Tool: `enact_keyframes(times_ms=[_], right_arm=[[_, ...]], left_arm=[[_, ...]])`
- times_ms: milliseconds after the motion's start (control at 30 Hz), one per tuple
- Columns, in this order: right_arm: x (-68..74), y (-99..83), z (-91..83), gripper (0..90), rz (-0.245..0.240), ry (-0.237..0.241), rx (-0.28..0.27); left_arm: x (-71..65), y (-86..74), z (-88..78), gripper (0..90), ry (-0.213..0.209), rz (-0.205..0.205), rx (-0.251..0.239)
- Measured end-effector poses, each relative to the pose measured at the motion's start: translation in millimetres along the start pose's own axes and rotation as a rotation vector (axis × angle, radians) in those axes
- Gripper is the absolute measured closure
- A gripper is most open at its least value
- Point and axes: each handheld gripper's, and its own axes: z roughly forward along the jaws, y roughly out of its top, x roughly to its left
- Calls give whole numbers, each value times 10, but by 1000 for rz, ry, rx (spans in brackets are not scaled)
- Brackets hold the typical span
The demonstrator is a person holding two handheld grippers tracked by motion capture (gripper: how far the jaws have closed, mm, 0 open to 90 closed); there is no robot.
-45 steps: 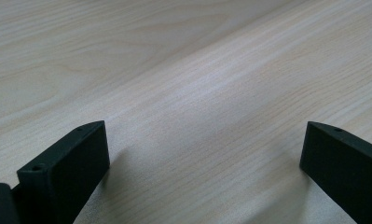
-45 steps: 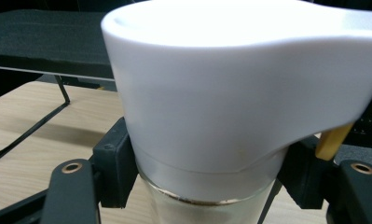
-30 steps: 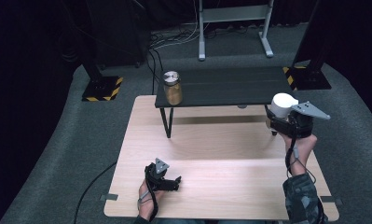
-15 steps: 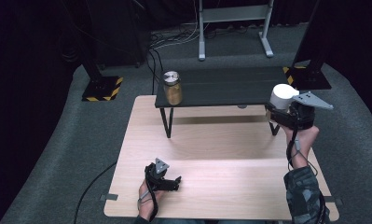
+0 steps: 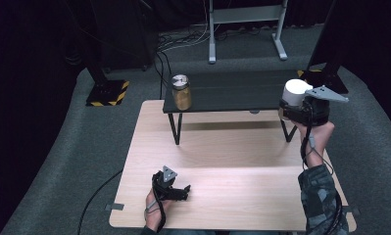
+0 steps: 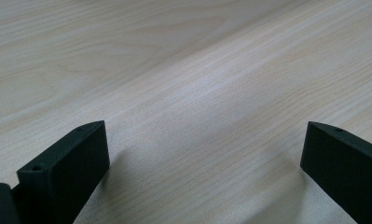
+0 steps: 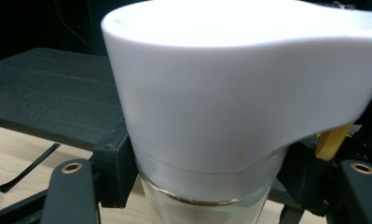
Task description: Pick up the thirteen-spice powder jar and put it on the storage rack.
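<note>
We find the left tongs [image 5: 176, 188] resting on the near part of the table [image 5: 232, 161], jaws spread wide with nothing between them, as the left gripper view confirms over bare wood. They pose no hazard where they lie.

Farther off, at the right, the right tongs [image 5: 301, 110] are clamped on a white-lidded jar [image 5: 296, 93], held aloft just beside the right end of the dark shelf [image 5: 232, 90] that stands on the table. In the right gripper view the jaws press on the glass just beneath the wide white lid [image 7: 239, 84], low on a top-heavy load. We judge that the jar could tilt or slide in the grip if it is swung quickly.

The shelf edge sits close below the jar; a low approach could knock the base against it and jolt it loose.

At the shelf's far left stands an amber jar [image 5: 181, 93], well apart, at little risk.
</note>
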Motion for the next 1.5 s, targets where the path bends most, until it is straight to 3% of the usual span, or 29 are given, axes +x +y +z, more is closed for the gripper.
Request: enact_keyframes(times_ms=[400,633,1133,1500], right_arm=[[-48,234,176,297,-2,7,5],[-91,298,298,297,34,26,2],[-39,319,512,297,35,43,14],[-26,236,641,298,24,39,11]], left_arm=[[39,0,-7,4,-15,0,1],[51,-5,-7,4,-20,-9,-2],[49,2,-5,4,-20,-2,2],[44,11,1,7,-20,-1,7]])
